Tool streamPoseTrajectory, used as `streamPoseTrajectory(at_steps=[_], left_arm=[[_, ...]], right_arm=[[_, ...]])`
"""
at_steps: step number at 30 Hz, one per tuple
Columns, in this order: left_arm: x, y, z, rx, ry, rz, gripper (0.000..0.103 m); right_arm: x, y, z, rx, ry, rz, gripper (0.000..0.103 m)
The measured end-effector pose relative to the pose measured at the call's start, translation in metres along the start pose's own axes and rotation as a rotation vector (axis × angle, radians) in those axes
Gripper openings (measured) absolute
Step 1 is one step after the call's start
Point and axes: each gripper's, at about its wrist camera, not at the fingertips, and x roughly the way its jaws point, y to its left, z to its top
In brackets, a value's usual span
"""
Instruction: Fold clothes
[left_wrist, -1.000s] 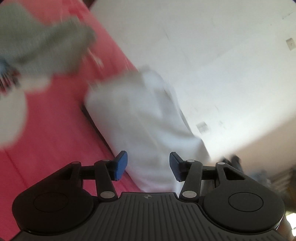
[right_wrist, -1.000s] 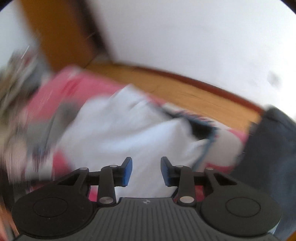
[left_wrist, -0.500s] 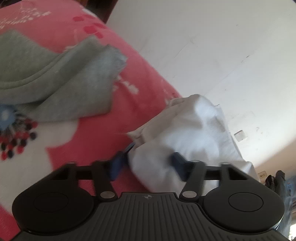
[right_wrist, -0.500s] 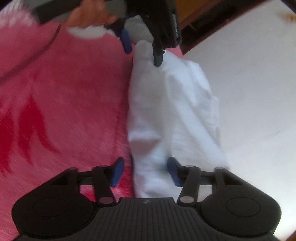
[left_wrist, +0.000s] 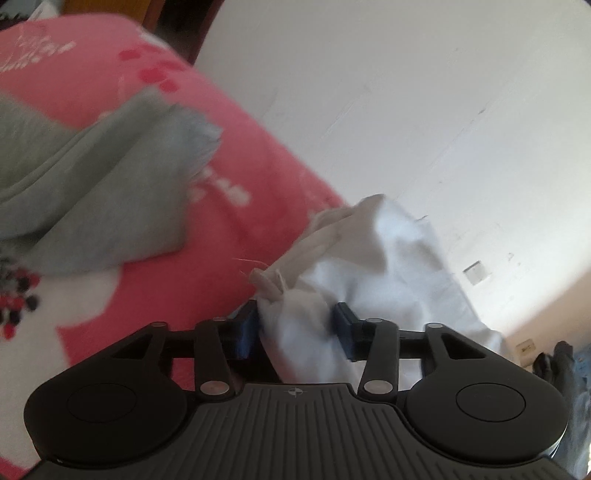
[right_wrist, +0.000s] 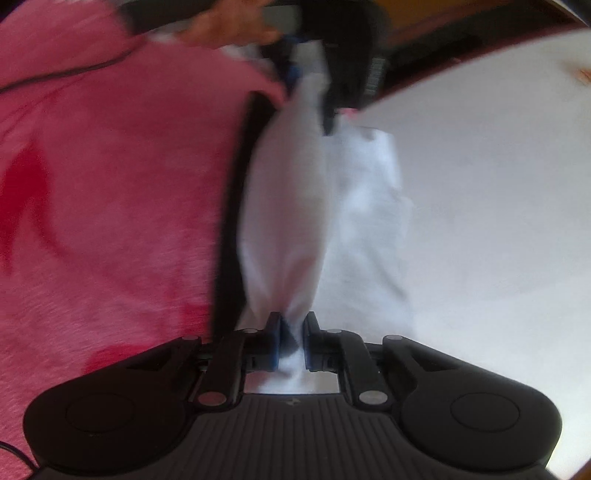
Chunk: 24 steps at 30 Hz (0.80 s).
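A white garment (right_wrist: 295, 206) hangs at the edge of the pink blanket (right_wrist: 110, 192), stretched between my two grippers. My right gripper (right_wrist: 290, 341) is shut on its near end. My left gripper (left_wrist: 295, 328) has a bunched end of the white garment (left_wrist: 369, 266) between its blue pads, jaws partly closed around it. In the right wrist view the left gripper (right_wrist: 314, 88) and the hand holding it show at the top, at the garment's far end. A grey-green garment (left_wrist: 92, 195) lies on the blanket (left_wrist: 229, 229) to the left.
A white wall (left_wrist: 406, 110) runs along the bed's edge. A dark gap (right_wrist: 231, 221) shows between blanket and wall. Dark clothing (left_wrist: 565, 369) lies at the far right. A thin black cable (right_wrist: 55, 74) crosses the blanket.
Both grippers have moved onto the white garment. The right jaws went from open to shut on its end. The left jaws now hold cloth between them.
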Motion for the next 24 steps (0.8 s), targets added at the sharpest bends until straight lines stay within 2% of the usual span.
streamPoseTrajectory(at_steps=[2,4,8,11,13,15,16,17,18,20,22,24], left_arm=[[-0.003,0.009,0.005,-0.035,-0.001,-0.005,0.058],[-0.012,0.013,0.011,-0.061,-0.012,-0.008,0.061],[-0.050,0.010,0.021,-0.041,-0.158,-0.014,0.062],[-0.065,-0.017,0.020,0.121,-0.206,-0.072,0.061],[-0.059,-0.043,0.016,0.280,-0.181,-0.112,0.058],[-0.045,-0.065,0.014,0.381,-0.140,-0.120,0.058],[-0.036,-0.074,0.013,0.414,-0.114,-0.120,0.058],[-0.029,-0.078,0.013,0.419,-0.100,-0.110,0.057],[-0.021,-0.081,0.013,0.424,-0.086,-0.100,0.056],[-0.009,-0.087,0.012,0.426,-0.059,-0.086,0.056],[0.005,-0.089,0.017,0.432,-0.039,-0.071,0.056],[0.023,-0.088,0.023,0.461,-0.014,-0.060,0.055]], right_arm=[[0.003,0.009,-0.001,-0.035,0.004,-0.013,0.019],[0.002,0.007,-0.004,-0.026,0.010,-0.031,0.031],[-0.016,-0.030,-0.010,0.147,-0.023,0.012,0.033],[-0.033,-0.068,-0.017,0.296,-0.063,0.039,0.033],[-0.037,-0.091,-0.023,0.394,-0.075,0.075,0.031],[-0.036,-0.118,-0.030,0.487,-0.099,0.201,0.031],[-0.034,-0.131,-0.032,0.531,-0.116,0.298,0.032],[-0.033,-0.143,-0.035,0.565,-0.126,0.413,0.033],[-0.033,-0.149,-0.035,0.572,-0.126,0.451,0.032],[-0.035,-0.153,-0.035,0.550,-0.123,0.392,0.033],[-0.026,-0.158,-0.037,0.543,-0.076,0.322,0.032],[-0.011,-0.165,-0.042,0.576,-0.037,0.290,0.031]])
